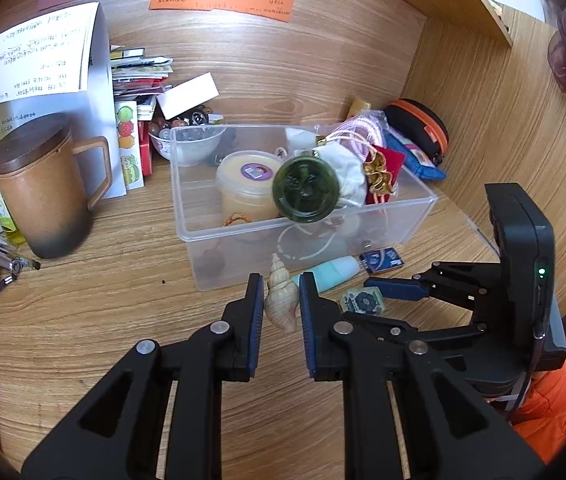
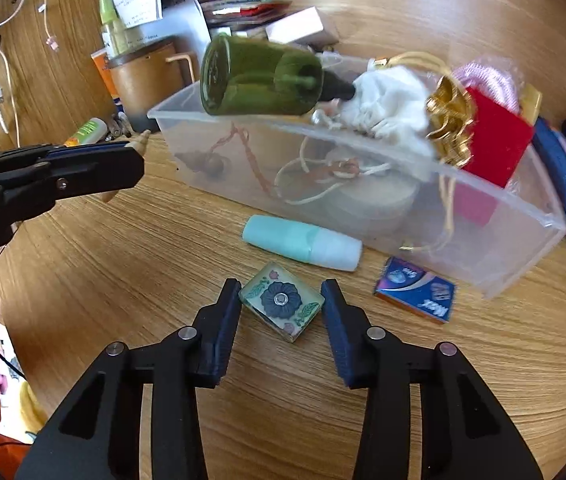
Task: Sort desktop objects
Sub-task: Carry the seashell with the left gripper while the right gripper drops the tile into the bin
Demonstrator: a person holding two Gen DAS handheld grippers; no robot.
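Observation:
A pale spiral seashell [image 1: 281, 300] is pinched between the pads of my left gripper [image 1: 281, 286], held in the air just in front of the clear plastic box [image 1: 187, 216]. From the right wrist view, that left gripper [image 2: 123, 156] comes in from the left with the shell's tip [image 2: 142, 141] poking out. My right gripper [image 2: 281, 292] points down at the desk, its pads touching both sides of a small floral glass tile [image 2: 281, 302] lying flat on the wood. The tile [image 1: 363, 301] also shows under the right gripper's finger [image 1: 395, 289].
The box [image 2: 363, 146] holds a green bottle [image 2: 259, 80], white cloth, a red pouch and a round tub. A mint tube [image 2: 303, 240] and blue packet [image 2: 415, 292] lie in front of it. A brown lidded mug [image 1: 43, 184], papers and bottles crowd the left; a black-orange case [image 1: 419, 124] sits far right.

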